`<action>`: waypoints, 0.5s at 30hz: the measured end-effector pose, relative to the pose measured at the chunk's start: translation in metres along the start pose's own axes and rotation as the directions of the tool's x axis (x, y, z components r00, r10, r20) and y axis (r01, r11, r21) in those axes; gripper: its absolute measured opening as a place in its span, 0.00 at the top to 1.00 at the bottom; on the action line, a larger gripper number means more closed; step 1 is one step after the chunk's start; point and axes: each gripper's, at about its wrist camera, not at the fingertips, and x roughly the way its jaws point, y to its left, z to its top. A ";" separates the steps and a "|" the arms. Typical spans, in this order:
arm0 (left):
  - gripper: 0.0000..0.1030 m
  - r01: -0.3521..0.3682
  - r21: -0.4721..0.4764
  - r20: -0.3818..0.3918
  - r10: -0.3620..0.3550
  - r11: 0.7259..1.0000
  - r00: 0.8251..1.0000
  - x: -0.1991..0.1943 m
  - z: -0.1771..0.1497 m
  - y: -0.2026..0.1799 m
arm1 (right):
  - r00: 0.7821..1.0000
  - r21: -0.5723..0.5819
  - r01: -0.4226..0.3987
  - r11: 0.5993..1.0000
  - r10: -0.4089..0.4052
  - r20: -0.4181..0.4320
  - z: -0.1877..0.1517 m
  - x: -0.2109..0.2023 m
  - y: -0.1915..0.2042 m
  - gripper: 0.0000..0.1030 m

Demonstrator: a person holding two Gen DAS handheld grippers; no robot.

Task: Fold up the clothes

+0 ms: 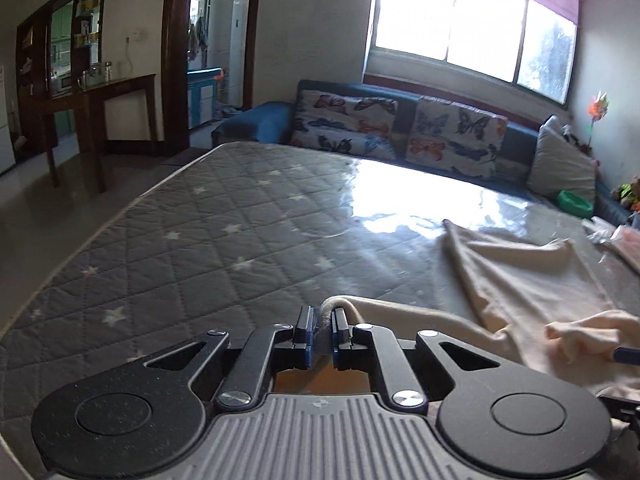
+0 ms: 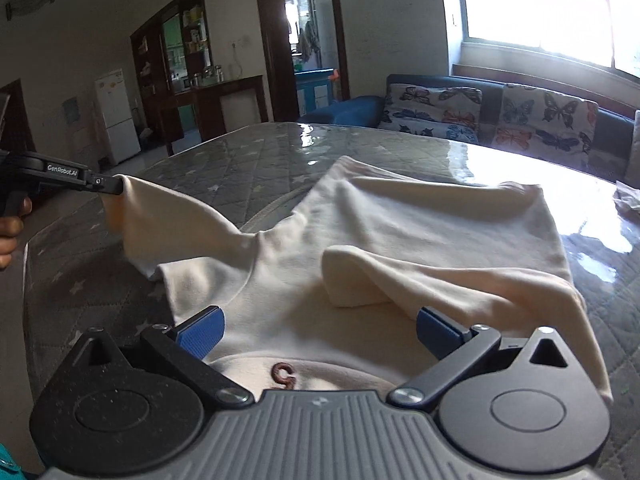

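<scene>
Two claws: left claw (image 1: 322,322) clamps cream garment (image 2: 400,232) sleeve; right claw (image 2: 318,330) spread apart.

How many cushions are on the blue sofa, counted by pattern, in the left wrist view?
Butterfly-print cushions: 2
Plain grey cushion: 1
Total: 3, all leaning on the dark blue sofa behind the grey quilted mattress.
</scene>
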 end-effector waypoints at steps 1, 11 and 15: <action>0.90 -0.012 0.009 -0.006 0.012 1.000 1.000 0.003 -0.001 0.001 | 1.000 -0.008 -0.006 1.000 0.006 -0.009 0.000 0.004 0.003 0.00; 0.78 -0.117 0.068 -0.053 0.121 0.991 0.991 0.036 0.002 0.016 | 0.997 -0.032 0.006 0.999 -0.009 -0.077 -0.011 0.020 0.008 0.00; 0.76 -0.165 0.020 -0.070 0.166 0.986 0.984 0.040 0.006 0.036 | 0.997 -0.037 0.009 0.999 -0.011 -0.076 -0.012 0.019 0.008 0.00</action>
